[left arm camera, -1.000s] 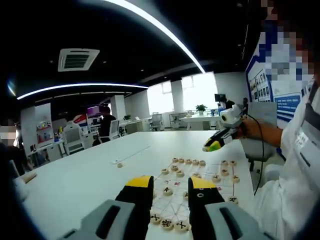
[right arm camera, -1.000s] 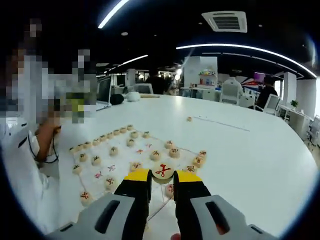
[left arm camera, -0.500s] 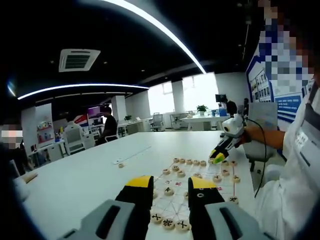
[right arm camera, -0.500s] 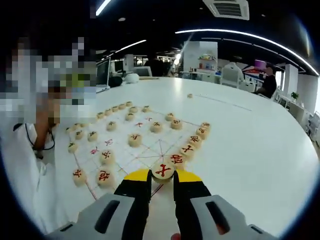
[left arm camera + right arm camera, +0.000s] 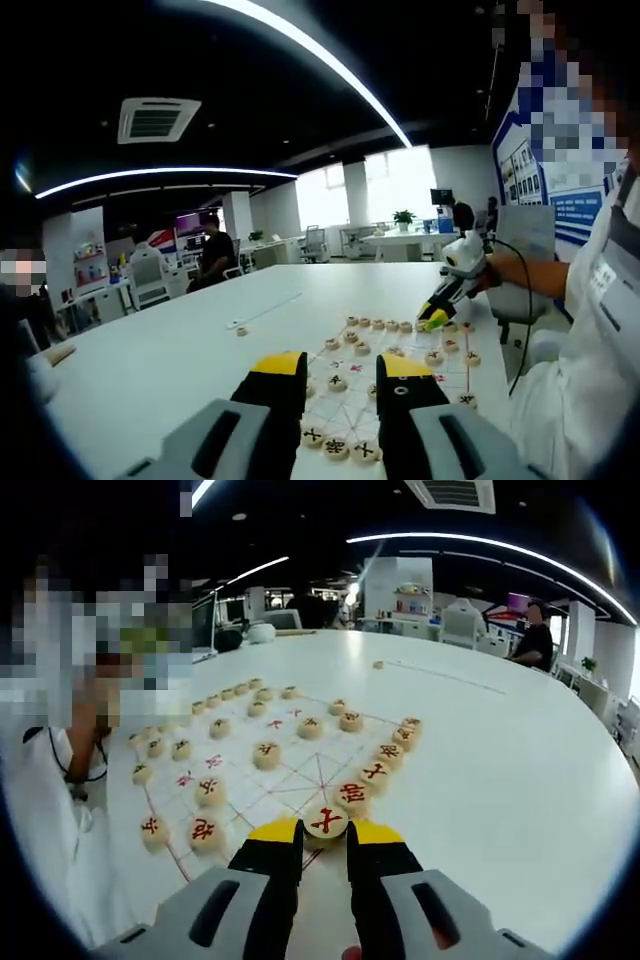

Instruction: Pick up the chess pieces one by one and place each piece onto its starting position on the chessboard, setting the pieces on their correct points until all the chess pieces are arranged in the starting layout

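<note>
The right gripper is clamped on a red-marked chess piece at lower centre, over the chessboard's near edge; the left gripper hangs empty, jaws apart.

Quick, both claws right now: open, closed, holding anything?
Left claw: open, holding nothing.
Right claw: closed on a red-marked chess piece low over the chessboard.

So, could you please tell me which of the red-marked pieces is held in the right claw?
The red-marked piece pinched between the right claw's yellow tips; the other red pieces lie free on the board.
</note>
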